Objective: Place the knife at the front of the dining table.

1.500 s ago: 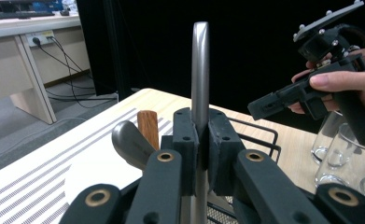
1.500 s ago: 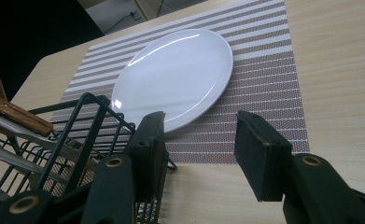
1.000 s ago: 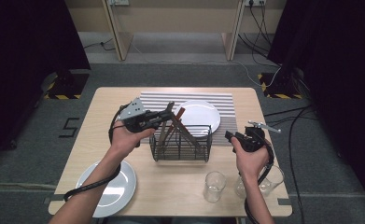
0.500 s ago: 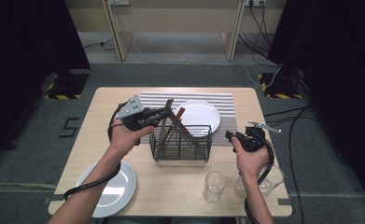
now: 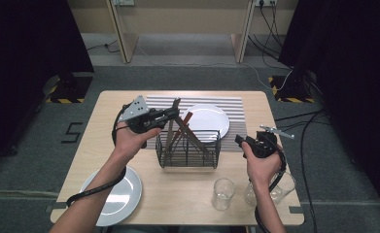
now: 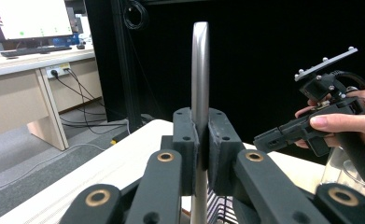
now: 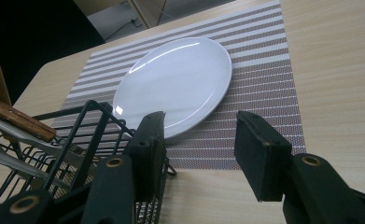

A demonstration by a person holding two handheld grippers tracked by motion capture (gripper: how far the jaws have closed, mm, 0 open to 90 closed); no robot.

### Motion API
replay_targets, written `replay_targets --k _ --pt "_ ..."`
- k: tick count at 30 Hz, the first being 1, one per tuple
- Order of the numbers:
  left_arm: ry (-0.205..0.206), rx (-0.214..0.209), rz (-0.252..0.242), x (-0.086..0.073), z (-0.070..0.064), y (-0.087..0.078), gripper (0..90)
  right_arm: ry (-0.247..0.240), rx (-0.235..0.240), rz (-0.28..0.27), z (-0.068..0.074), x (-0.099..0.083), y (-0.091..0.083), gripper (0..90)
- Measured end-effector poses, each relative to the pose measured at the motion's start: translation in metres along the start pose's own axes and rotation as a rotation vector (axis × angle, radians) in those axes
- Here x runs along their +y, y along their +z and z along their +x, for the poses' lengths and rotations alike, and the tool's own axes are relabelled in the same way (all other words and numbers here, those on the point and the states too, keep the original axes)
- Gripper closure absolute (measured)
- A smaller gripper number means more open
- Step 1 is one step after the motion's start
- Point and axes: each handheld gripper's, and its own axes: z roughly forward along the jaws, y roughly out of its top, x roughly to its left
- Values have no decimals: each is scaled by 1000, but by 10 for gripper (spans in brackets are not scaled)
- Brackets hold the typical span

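My left gripper is clamped on the handle of a metal utensil, pads pinching the shaft on both sides; in the left gripper view the handle runs straight up between my jaws, its rounded end above them and the working end below, out of sight. The utensil's long axis is near upright, its lower part down in the wire basket, which sits just below and beyond my left jaws. Other utensils with brown wooden handles lean in the same basket. My right gripper hangs empty, jaws wide apart, just right of the basket, aimed over its corner at the white plate on the striped mat. I judge a straight lift along the handle's axis comes next; the left is the working hand. Writing: only a "5" marked on the floor, well left of the table. No brands legible.
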Motion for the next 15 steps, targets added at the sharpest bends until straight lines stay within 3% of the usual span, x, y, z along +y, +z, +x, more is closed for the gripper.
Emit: replay_targets --k 15 --pt "-2 12 -37 8 3 -3 832 -2 -1 -4 0 0 0 529"
